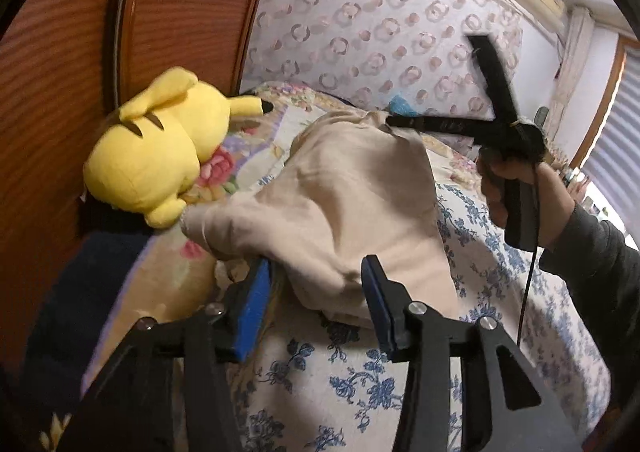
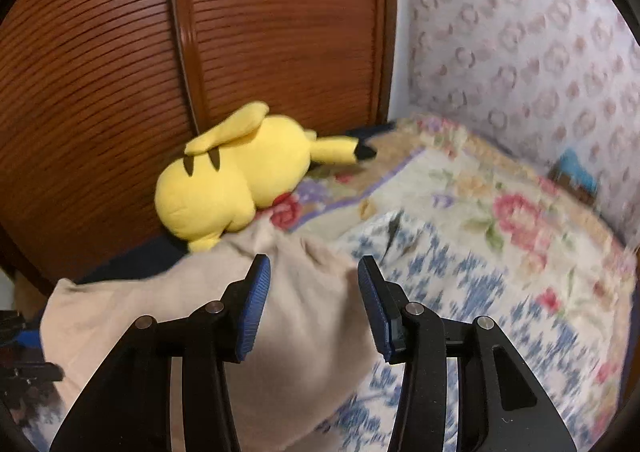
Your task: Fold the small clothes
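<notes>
A beige garment (image 1: 352, 192) lies bunched on the bed, one end raised toward the far side. My left gripper (image 1: 316, 284) stands open, with a fold of the cloth lying loose between its blue pads (image 1: 252, 300). My right gripper (image 1: 434, 79), held by a hand (image 1: 508, 188), is spread wide at the far end, and its lower finger touches the cloth's top edge. In the right wrist view the right gripper (image 2: 314, 288) hangs open over the garment (image 2: 200, 312), gripping nothing. The picture there is blurred.
A yellow plush toy (image 1: 160, 148) (image 2: 240, 172) lies against the slatted wooden wardrobe door (image 2: 260, 32). The bed has a blue-flowered sheet (image 1: 352, 384) and a floral quilt (image 2: 500, 204). Patterned wallpaper (image 1: 380, 20) is behind, and a window with blinds (image 1: 616, 124) is at the right.
</notes>
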The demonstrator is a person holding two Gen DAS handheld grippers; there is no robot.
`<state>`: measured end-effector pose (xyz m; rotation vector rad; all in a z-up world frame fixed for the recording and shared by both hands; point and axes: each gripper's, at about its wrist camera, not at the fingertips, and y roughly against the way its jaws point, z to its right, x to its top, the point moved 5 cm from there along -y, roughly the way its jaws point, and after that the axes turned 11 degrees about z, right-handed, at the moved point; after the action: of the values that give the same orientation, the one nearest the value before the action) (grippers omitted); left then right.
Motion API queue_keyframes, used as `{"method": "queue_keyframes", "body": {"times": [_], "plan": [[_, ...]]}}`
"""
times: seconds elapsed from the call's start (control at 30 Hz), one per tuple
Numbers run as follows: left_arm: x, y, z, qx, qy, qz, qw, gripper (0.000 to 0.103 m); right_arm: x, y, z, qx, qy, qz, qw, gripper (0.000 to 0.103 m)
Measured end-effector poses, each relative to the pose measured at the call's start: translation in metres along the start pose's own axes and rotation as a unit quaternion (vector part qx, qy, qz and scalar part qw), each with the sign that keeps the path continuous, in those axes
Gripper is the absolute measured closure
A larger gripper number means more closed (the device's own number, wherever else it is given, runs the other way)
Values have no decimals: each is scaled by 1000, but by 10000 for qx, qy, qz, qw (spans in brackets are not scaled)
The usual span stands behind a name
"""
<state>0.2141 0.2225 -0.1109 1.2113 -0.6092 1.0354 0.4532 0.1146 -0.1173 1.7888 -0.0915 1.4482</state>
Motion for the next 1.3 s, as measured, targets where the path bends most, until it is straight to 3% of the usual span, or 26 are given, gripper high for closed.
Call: {"method": "queue_keyframes", "body": {"times": [0.1, 0.23, 0.4, 0.67, 0.93, 1.13, 1.3], "plan": [[3, 8, 4, 78, -220, 148, 9996, 42, -17, -18, 17, -308, -222, -255, 9990, 57], [5, 16, 12, 106, -491, 233, 9985, 42, -29, -29, 28, -324, -582, -345, 9972, 57], [9, 22, 27, -40, -706, 265, 9971, 42, -26, -2, 22, -460, -569, -131, 9972, 57], [13, 39, 67, -186, -1114, 369, 9929, 42, -30, 109, -3, -685, -493, 464, 9954, 55], [15, 62, 114, -306, -1353, 606, 9885, 42, -63, 227, -17, -997, -675, 924, 9884, 47], [11, 78, 150, -447, -1510, 716, 9849, 42, -92, 300, -19, -1350, -782, 1123, 9814, 37], [6, 87, 176, -477, -1570, 724, 9838, 42, -111, 347, -20, -1626, -869, 1267, 9747, 22]]}}
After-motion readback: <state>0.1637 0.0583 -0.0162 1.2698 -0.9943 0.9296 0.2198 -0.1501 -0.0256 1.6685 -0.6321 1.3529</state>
